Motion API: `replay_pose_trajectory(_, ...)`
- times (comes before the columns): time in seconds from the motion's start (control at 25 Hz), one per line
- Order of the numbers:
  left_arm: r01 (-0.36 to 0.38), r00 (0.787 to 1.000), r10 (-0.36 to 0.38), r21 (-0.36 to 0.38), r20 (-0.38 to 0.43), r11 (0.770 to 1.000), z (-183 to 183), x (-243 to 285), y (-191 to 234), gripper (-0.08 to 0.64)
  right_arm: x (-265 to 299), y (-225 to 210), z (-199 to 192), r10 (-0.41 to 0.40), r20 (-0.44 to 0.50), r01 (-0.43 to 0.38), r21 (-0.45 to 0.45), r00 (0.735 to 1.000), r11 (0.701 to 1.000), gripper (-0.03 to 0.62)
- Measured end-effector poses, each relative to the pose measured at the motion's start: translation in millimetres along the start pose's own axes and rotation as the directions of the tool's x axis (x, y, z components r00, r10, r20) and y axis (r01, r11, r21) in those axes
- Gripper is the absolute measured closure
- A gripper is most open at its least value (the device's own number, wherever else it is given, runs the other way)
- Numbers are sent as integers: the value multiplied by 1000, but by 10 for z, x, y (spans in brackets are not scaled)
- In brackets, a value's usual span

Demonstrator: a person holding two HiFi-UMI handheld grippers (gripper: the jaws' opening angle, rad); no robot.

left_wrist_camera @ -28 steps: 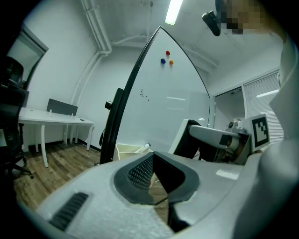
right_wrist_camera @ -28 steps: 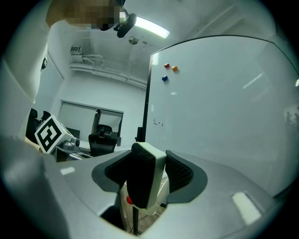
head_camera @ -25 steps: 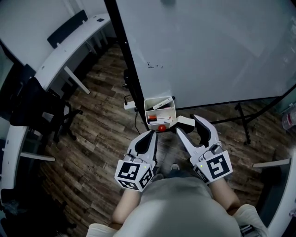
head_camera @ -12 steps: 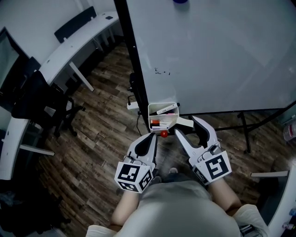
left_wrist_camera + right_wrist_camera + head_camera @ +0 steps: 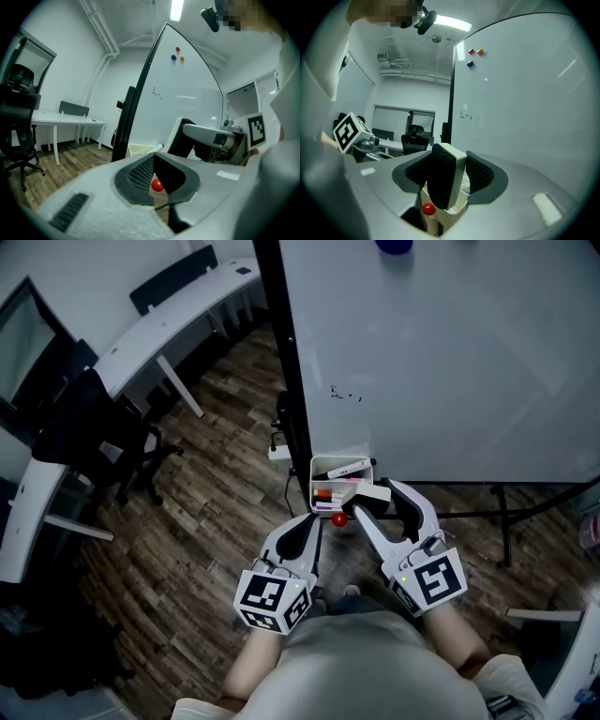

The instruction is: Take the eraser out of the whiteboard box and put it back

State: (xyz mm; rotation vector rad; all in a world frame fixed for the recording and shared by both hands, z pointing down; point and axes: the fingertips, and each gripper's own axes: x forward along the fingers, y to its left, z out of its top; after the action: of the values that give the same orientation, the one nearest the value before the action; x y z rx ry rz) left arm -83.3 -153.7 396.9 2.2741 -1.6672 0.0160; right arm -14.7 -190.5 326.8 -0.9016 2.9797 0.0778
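**Head view: eraser clamped in the right gripper, right at the whiteboard box**

Head view has both grippers side by side just short of the whiteboard box (image 5: pixel 315 482), which sits at the foot of the whiteboard (image 5: pixel 450 352), beside its black frame post (image 5: pixel 286 352).

Over to the right gripper (image 5: pixel 377 498): its jaws stand wide and both ribbed pads press on the eraser (image 5: pixel 447 180). That is a firm grip. The eraser stands on end, dark felt face to one side and white body to the other, held at the box's near right edge and partly over its opening.

Down inside the box lies a white marker (image 5: pixel 349 468) across the far end, with a red-capped pen (image 5: pixel 323 493) nearer the front. A small red round thing (image 5: pixel 338 518) sits against the box's near wall.

Now the left gripper (image 5: pixel 312 521): its jaws are drawn together with nothing between them, the tips just short of the box's near left corner, close to that red round thing.

Left of the box, well apart, stand an office chair (image 5: pixel 94 437) and a white desk (image 5: pixel 169 320).
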Motion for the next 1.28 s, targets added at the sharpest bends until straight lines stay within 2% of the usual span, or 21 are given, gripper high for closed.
replay_pose_trajectory(0.48,-45,999,45,-3,-6,999,17,48,72,557,145,-28,-200,63,-68,-62,20,996,998,360)
replay_pose_trajectory(0.6,-51,999,51,-1,-7,999,24,59,87,557,177,-57,-219,57,-90,-55,22,994,998,362)
replay_pose_trajectory(0.76,-65,998,65,-2,-4,998,24,64,122,557,231,-74,-240,76,-57,-75,9,995,997,362)
replay_pose_trajectory(1.28,-108,994,108,-23,1,994,-19,61,243,557,317,-124,-491,73,-131,-72,15,989,997,362)
